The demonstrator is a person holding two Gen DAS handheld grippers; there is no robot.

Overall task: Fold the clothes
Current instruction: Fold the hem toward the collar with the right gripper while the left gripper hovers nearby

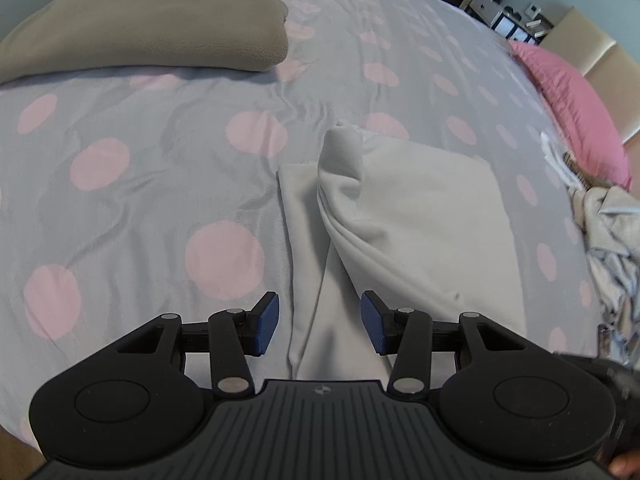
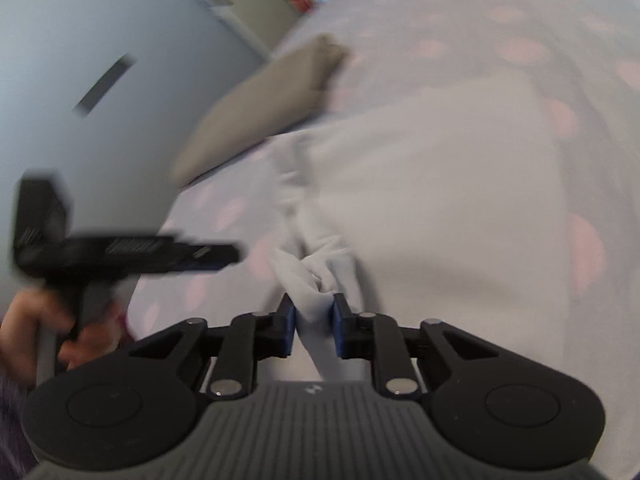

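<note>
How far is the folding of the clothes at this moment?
Done: a beige folded item lies flat on the dotted bedcover. In hand: the white garment is partly folded; the right gripper pinches a bunched corner of it, while the left gripper is open above its edge, gripping nothing. Left: finishing this fold, and the crumpled pile of clothes at the bed's edge.

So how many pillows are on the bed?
2 that I can see: a tan pillow at the bed's far left and a pink pillow at the far right edge. Others may be hidden.
</note>
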